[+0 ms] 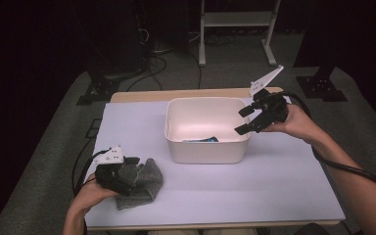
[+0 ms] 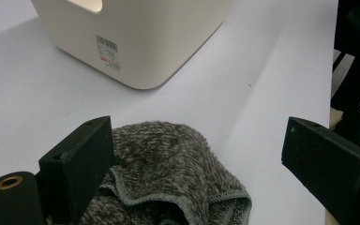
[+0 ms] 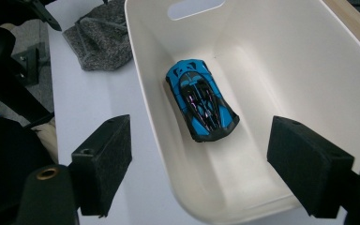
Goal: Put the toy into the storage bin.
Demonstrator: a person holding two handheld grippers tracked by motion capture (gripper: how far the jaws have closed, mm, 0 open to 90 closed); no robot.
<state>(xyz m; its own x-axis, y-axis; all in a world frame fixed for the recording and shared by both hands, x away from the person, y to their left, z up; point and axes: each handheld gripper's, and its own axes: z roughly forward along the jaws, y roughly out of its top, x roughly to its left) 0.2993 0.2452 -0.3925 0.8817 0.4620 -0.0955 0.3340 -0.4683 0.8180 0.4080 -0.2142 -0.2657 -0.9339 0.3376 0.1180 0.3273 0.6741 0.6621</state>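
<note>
We saw toy car already in bin; cloth left on tabletop; left gripper and right gripper jaws spread, empty.

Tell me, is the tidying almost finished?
About halfway, it seems. The blue toy car already lies inside the white bin. The left tongs are open around the grey cloth, not yet gripping it. The right tongs hang open over the bin. Probably left: the cloth goes in.
</note>
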